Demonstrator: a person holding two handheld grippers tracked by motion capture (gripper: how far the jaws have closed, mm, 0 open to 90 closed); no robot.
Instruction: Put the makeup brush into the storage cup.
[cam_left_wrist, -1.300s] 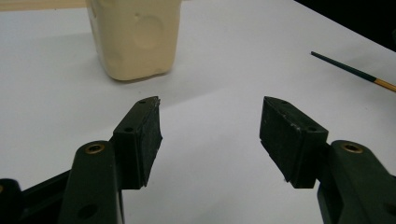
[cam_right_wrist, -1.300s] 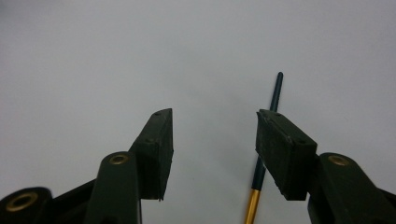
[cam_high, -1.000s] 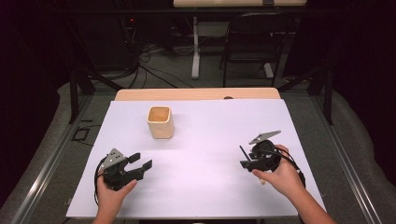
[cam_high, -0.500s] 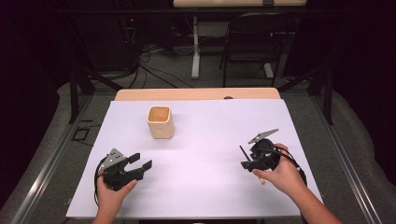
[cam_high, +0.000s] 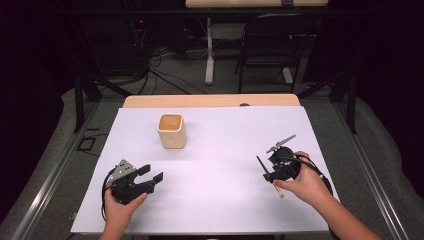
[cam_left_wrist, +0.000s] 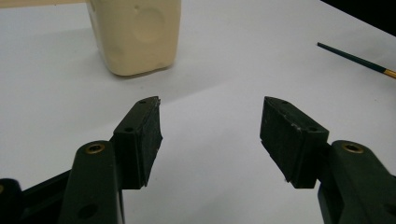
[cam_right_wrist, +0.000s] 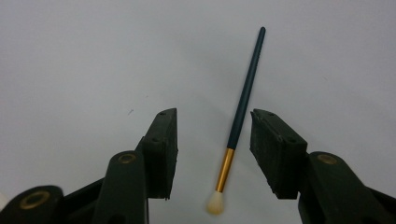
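Observation:
A thin brush (cam_right_wrist: 245, 88) with a dark teal handle, gold ferrule and white tip lies flat on the white sheet. My right gripper (cam_right_wrist: 212, 135) hangs over it, open, with the ferrule end between the jaws and neither pad touching it. In the high view the right gripper (cam_high: 274, 175) is at the right front, and the brush (cam_high: 260, 163) pokes out from under it. A cream cup (cam_high: 172, 131) stands upright at the back left. My left gripper (cam_high: 152, 173) rests open and holds nothing at the front left, pointing toward the cup (cam_left_wrist: 135, 32).
A white sheet (cam_high: 225, 145) covers the table, with a strip of wooden tabletop (cam_high: 210, 101) showing along the far edge. Beyond the table stand a dark chair (cam_high: 272, 40) and floor cables. The brush handle (cam_left_wrist: 355, 58) also appears at the right of the left gripper view.
My right gripper has edged slightly down and toward the person, over the brush. The left gripper and the cup have stayed put.

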